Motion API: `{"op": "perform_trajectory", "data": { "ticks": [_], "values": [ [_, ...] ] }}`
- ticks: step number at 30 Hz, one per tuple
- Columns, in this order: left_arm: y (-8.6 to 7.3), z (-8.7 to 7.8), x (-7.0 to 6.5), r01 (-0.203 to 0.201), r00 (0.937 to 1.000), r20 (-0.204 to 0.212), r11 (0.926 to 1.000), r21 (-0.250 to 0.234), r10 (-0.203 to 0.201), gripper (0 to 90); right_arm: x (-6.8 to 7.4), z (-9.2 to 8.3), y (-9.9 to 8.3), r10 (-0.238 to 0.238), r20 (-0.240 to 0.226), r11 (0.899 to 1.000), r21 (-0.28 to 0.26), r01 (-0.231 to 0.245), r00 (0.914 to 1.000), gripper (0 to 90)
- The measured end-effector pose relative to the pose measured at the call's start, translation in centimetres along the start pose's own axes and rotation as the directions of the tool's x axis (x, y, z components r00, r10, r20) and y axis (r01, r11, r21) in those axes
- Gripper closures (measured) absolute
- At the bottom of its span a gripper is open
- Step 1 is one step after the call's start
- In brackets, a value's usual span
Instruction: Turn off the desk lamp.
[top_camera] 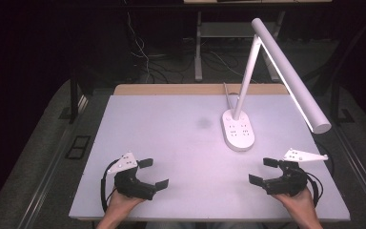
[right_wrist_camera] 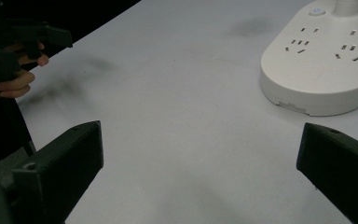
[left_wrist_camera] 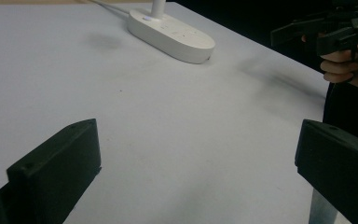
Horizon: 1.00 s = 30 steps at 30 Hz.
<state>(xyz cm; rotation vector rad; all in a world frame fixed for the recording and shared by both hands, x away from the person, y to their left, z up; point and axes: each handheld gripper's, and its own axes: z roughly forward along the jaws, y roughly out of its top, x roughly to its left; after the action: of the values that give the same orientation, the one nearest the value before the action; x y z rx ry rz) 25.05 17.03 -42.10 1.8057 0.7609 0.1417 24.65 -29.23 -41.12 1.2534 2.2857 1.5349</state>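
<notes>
Near edge of the table (top_camera: 124, 124): we list our left gripper (top_camera: 153, 173) toward the left corner and our right gripper (top_camera: 263, 171) toward the right corner, each hand low, jaws wide apart, holding nothing, pointed inward.

Farther, right of centre: lamp (top_camera: 238, 130), oval base lengthwise toward the far edge, head slanting over the right edge.

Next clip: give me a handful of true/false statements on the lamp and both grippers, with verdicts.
1. The white desk lamp stands on the table. True.
2. The left gripper holds the lamp base. False: its jaws are open with nothing between them.
3. The right gripper is open. True.
4. The lamp lies toppled on its side. False: it stands upright on its base.
5. The lamp base has sockets on top. True.
</notes>
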Motion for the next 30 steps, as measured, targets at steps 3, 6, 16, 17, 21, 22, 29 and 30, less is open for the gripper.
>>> {"op": "perform_trajectory", "data": {
  "ticks": [3, 6, 16, 17, 21, 22, 29, 30],
  "values": [
    [0.02, 0.03, 0.03, -0.003, 1.0, 0.0, 1.0, 0.0, 0.003, 0.0, 0.02, 0.04, -0.02, 0.001, 0.004, 1.0, 0.012, -0.001, 1.0, 0.5],
    [0.01, 0.06, 0.04, -0.001, 1.0, 0.002, 1.0, 0.002, 0.001, 0.0, -0.06, 0.07, -0.07, 0.008, 0.004, 1.0, 0.013, -0.008, 1.0, 0.5],
    [0.02, 0.0, 0.1, -0.003, 1.0, 0.0, 1.0, 0.001, 0.003, 0.0, 0.0, 0.06, -0.11, 0.017, 0.013, 1.0, 0.021, -0.017, 0.9998, 0.5],
    [0.01, 0.04, 0.08, 0.001, 1.0, 0.001, 1.0, 0.0, -0.001, 0.0, 0.0, 0.07, -0.07, 0.017, 0.016, 0.999, 0.027, -0.017, 0.9997, 0.5],
    [0.01, -0.02, 0.05, 0.0, 1.0, 0.001, 1.0, 0.002, 0.0, 0.0, 0.13, 0.01, -0.04, 0.019, 0.021, 0.999, 0.028, -0.02, 0.9996, 0.5],
    [0.01, -0.04, 0.04, 0.0, 1.0, 0.002, 1.0, 0.001, 0.0, 0.0, 0.14, -0.01, -0.02, 0.019, 0.019, 0.999, 0.03, -0.02, 0.9996, 0.5],
    [0.02, -0.16, -0.01, 0.001, 1.0, 0.002, 1.0, -0.003, -0.001, 0.0, 0.09, -0.2, 0.12, 0.014, 0.02, 0.999, 0.043, -0.014, 0.9997, 0.5],
    [0.02, -0.16, -0.01, 0.001, 1.0, 0.002, 1.0, -0.003, -0.001, 0.0, 0.11, -0.21, 0.15, 0.016, 0.021, 0.999, 0.044, -0.017, 0.9996, 0.5]
  ]
}}
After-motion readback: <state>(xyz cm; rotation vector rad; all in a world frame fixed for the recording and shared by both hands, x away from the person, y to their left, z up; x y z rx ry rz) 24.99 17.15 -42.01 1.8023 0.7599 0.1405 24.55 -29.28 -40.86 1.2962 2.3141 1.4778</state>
